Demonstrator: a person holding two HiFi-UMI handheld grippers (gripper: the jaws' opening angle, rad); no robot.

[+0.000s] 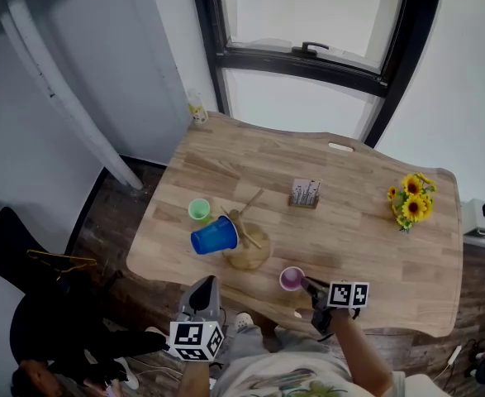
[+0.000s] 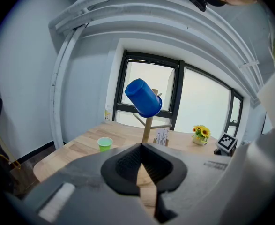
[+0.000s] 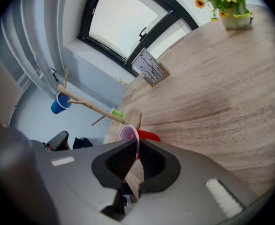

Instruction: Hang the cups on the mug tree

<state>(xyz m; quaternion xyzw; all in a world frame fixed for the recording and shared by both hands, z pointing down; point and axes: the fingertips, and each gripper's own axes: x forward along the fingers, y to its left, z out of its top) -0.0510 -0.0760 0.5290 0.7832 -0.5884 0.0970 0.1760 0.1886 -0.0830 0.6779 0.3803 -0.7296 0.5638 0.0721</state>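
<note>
Right gripper (image 3: 136, 148) clamps the rim of the small purple plastic cup (image 1: 291, 278). Wooden mug tree (image 1: 248, 240) stands near, to its left; left gripper (image 2: 141, 150) closed, empty.

On the pale wooden mug tree (image 1: 254, 255) is a blue cup (image 1: 215, 236). Beside the tree is a green cup (image 1: 199, 211), near it a purple cup (image 1: 292, 279). The bench (image 1: 366, 246) is light brown, streaky wood.
</note>
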